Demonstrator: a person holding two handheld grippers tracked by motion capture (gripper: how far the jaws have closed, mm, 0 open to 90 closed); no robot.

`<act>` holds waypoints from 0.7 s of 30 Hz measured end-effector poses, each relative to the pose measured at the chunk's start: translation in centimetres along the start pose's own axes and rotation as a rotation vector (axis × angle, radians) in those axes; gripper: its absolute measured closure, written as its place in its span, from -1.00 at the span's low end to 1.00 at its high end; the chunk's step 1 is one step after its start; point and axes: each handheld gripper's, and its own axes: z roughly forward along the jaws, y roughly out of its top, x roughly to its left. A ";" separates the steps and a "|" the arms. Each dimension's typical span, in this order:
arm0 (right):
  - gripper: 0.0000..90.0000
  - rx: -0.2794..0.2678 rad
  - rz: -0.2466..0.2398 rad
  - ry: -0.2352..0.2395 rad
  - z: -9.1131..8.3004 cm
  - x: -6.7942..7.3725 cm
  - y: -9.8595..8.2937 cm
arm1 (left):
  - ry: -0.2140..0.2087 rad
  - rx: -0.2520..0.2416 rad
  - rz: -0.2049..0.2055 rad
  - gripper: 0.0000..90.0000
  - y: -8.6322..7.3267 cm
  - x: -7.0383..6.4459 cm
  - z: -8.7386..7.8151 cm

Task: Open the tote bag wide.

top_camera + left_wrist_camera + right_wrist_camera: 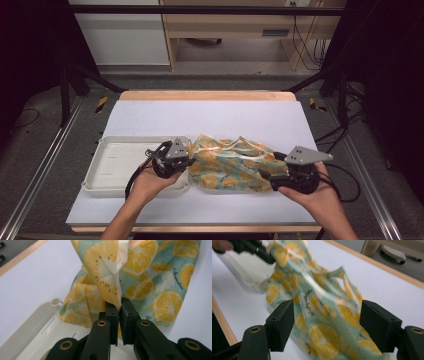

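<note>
A crumpled cloth bag (229,165) printed with orange and kiwi slices on teal lies mid-table, its left edge lifted. My left gripper (186,161) is at the bag's left end, over the tray's right rim. In the left gripper view my left gripper (119,307) is shut on a fold of the bag (150,282). My right gripper (267,175) is at the bag's right end. In the right gripper view my right gripper (327,322) stands wide open, with the bag (322,312) lying between and beyond its jaws. The other gripper (252,248) appears at the top left there.
A shallow white plastic tray (117,167) sits left of the bag on the white table cover (210,117). The table's wooden far edge (205,95) runs behind it. Dark frame posts and cables stand to either side of the table.
</note>
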 end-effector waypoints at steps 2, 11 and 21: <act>-0.35 0.017 -0.013 -0.005 0.3 -0.8 1.6 | -0.004 -0.010 -0.009 0.95 -0.1 -0.1 -0.2; -0.23 0.195 -0.025 0.023 8.5 -3.8 4.7 | -0.008 -0.020 -0.002 1.00 -0.2 -0.4 -0.9; 0.93 0.176 -0.040 -0.046 10.6 -3.7 4.7 | -0.013 -0.016 -0.008 1.00 -0.2 -0.3 -1.2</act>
